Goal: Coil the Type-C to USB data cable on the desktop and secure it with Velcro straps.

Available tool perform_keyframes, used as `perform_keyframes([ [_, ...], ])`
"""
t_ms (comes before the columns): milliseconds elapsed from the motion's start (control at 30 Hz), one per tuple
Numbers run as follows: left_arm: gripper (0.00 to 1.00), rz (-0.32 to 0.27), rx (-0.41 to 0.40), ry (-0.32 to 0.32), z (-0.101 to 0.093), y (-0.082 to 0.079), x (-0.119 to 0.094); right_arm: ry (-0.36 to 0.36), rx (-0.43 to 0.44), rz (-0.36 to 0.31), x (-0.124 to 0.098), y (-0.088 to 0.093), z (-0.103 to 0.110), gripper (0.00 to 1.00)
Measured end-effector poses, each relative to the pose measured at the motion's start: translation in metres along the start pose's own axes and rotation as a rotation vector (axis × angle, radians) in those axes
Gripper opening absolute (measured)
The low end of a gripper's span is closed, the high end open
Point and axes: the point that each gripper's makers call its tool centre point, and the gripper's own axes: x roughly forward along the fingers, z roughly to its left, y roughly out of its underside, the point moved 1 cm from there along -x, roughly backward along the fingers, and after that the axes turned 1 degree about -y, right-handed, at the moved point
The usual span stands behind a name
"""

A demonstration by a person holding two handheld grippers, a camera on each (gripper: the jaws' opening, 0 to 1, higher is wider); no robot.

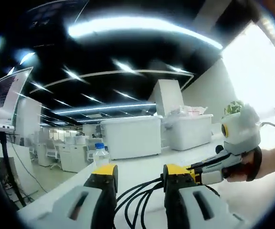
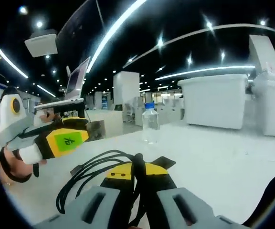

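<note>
The black data cable (image 1: 136, 196) runs in several loose strands up between my left gripper's (image 1: 140, 177) jaws, which stand wide apart and open. My right gripper (image 2: 138, 172) is shut on the bundled cable (image 2: 138, 164), whose loops (image 2: 87, 168) spread left over the white desk. A flat black strap end (image 2: 164, 162) lies just beyond its jaws. In the left gripper view the right gripper (image 1: 209, 171) reaches in from the right, held by a hand (image 1: 266, 164), its tip beside my right jaw. In the right gripper view the left gripper (image 2: 63, 137) sits at the left, near the loops.
A clear water bottle (image 2: 150, 123) (image 1: 99, 155) stands on the white desk (image 2: 214, 157). Large white bins (image 1: 132, 136) (image 2: 216, 102) line the far side. An open laptop (image 2: 78, 81) sits on a stand at the left. A dark object (image 2: 270, 198) lies at the lower right.
</note>
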Motion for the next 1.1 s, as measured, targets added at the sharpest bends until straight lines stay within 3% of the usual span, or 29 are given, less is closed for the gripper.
perform_keyframes([
  [100, 0.39, -0.001, 0.013, 0.002, -0.003, 0.0, -0.001, 0.015, 0.022, -0.004, 0.006, 0.005, -0.001, 0.09],
  [233, 0.39, 0.004, 0.004, -0.001, 0.0, 0.001, -0.001, 0.02, 0.114, -0.042, 0.005, 0.005, -0.004, 0.1],
  [467, 0.39, 0.011, -0.005, 0.009, -0.003, 0.004, -0.002, 0.027, 0.112, -0.061, -0.022, -0.004, -0.013, 0.1],
  [733, 0.39, 0.017, 0.001, 0.035, -0.011, 0.006, -0.003, 0.078, 0.14, -0.122, -0.095, -0.014, -0.041, 0.12],
  [1100, 0.39, 0.01, -0.016, 0.033, -0.007, 0.002, -0.002, 0.314, -0.005, -0.185, -0.213, -0.019, -0.101, 0.23],
])
